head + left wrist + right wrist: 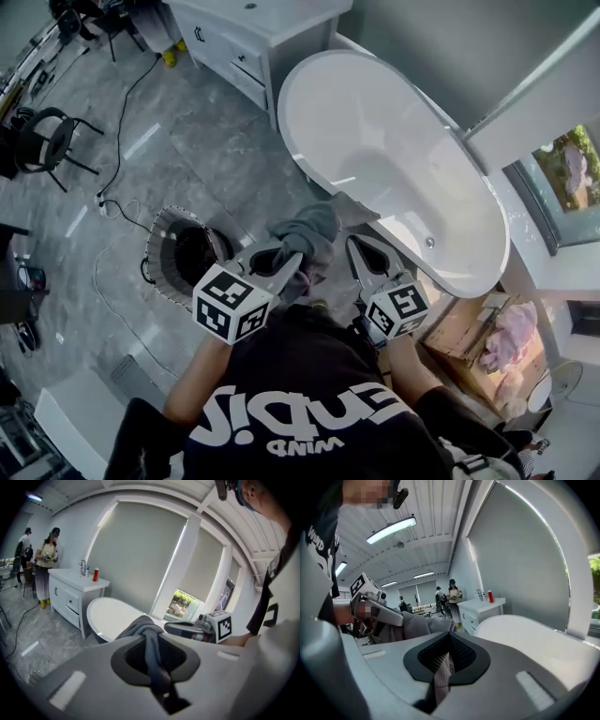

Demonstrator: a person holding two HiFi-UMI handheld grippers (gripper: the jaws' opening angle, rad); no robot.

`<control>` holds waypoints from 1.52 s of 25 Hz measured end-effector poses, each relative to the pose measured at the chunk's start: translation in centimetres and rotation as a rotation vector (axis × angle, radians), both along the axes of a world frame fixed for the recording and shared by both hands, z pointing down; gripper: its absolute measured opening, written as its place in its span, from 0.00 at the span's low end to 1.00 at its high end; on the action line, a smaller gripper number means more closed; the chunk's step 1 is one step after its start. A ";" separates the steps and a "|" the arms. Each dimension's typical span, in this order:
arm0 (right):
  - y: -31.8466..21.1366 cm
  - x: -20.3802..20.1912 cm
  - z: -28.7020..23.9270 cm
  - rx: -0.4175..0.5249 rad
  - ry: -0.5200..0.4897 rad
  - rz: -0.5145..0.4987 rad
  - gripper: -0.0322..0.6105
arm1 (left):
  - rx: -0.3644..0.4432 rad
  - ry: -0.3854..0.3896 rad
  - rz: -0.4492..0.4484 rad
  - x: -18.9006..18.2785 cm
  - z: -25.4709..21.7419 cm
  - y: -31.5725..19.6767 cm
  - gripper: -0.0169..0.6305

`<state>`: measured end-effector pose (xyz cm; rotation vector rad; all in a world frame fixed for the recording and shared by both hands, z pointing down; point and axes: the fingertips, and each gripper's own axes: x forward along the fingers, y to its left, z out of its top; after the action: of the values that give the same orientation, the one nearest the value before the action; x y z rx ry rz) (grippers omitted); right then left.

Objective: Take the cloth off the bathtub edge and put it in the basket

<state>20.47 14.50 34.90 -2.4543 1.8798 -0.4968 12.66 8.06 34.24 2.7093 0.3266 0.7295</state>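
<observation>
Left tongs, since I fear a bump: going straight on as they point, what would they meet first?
The left tongs grip the cloth; beyond it, probably the bathtub rim, though depth is unclear.

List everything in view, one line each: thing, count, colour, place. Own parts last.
bathtub: one, white, upper middle.
cloth: one, grey, off the bathtub, held by both tools.
basket: one, dark with pale rim, on the floor left of the tools.
cabinet: one, white, at the bathtub's far end.
bottle: one, red, on the cabinet.
chair: one, black, far left.
box: one, brown, lower right, pink bundle inside.
window: one, greenery outside, right.
people: two, background, near the cabinet.
floor: grey, glossy.
left tool: one, grey, shut on the cloth.
right tool: one, grey, shut on the cloth.
shirt: one, black with white print, bottom.
</observation>
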 end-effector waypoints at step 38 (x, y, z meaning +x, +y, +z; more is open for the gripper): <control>-35.0 -25.2 -1.7 -0.019 0.032 -0.733 0.06 | 0.030 0.111 -0.716 -27.3 -4.8 -27.4 0.06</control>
<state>-4.77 -20.49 33.17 -1.7063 2.7598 -0.4704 -14.61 -19.30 29.47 2.6094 -0.6097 0.3702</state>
